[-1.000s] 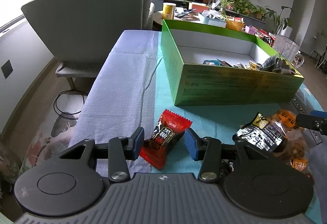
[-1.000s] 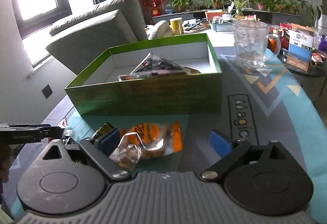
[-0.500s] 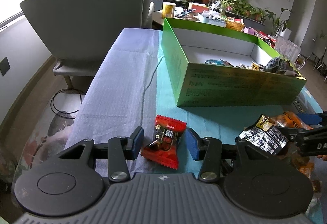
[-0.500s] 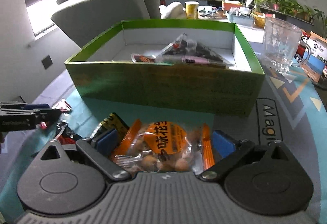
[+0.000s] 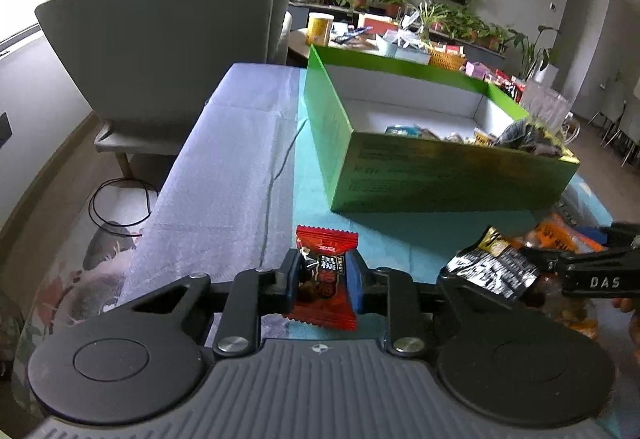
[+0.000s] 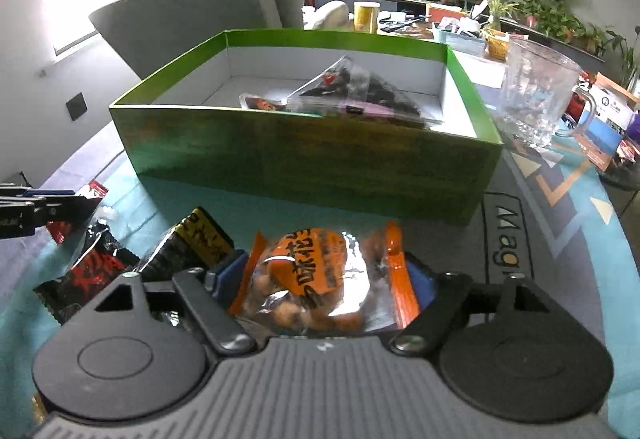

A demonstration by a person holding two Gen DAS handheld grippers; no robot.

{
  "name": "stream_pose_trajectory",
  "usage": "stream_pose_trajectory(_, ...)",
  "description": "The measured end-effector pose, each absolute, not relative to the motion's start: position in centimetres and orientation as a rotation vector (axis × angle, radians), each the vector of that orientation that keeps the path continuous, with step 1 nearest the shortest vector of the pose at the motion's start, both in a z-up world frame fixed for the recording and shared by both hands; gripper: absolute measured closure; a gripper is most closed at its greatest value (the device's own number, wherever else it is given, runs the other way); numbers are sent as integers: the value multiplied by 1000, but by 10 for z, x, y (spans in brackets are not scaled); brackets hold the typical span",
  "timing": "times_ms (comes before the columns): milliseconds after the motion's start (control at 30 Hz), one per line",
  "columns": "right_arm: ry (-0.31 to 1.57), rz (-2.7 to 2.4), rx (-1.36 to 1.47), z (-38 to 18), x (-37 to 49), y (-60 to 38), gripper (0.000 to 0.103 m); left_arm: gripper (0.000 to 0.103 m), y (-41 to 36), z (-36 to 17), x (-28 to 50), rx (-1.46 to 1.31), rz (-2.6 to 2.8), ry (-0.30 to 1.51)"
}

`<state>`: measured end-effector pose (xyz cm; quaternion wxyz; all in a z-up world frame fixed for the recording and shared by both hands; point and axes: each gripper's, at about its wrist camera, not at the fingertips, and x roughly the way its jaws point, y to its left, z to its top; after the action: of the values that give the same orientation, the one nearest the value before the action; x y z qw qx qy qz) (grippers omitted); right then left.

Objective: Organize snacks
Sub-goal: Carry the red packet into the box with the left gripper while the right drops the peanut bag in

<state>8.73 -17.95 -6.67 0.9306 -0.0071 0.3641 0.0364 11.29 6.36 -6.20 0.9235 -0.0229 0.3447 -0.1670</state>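
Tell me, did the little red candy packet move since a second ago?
Yes. The red candy packet turned upright between the left gripper fingers, which just closed on it; the green box stayed put.

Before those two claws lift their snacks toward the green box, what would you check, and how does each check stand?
1. Left claw on the red packet: its jaws have just been closing and the pads press the packet's sides. Ok.
2. Right claw on the orange bag: the bag fills the gap between the pads. Ok.
3. Grip firm enough to lift: cannot tell.
4. Room in the box: a few packets lie at the far right, white floor shows elsewhere. Ok.
5. Black packets beside the orange bag: whether one is caught under it, cannot tell.
6. Glass mug stands outside the box, to its right. Ok.
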Motion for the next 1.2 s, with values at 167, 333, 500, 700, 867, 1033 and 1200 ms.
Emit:
stream_pose_trajectory(167, 745, 62, 11, -63, 81, -185, 50, 80, 62, -51, 109, -49, -345, 677)
stream_pose_trajectory(333, 708, 53, 52, -54, 76, -194, 50, 80, 58, -39, 101, -53, -354, 647)
stream_pose_trajectory(500, 643, 42, 68, -39, 68, -203, 50, 80, 53, -26, 96, -54, -364, 612)
stream_pose_trajectory(700, 557, 38, 107, -19, 64, -213, 51, 80, 42, -12, 97, -49, -380, 580)
stream_pose_trajectory(867, 494, 52, 120, -5, 69, -216, 51, 80, 34, 1, 101, -51, -393, 552)
stream_pose_trajectory(1033, 445, 59, 124, 7, 79, -221, 50, 80, 21, 16, 111, -45, -414, 509)
stream_pose_trajectory(1200, 401, 66, 125, 17, 92, -220, 50, 80, 4, 27, 125, -22, -438, 480)
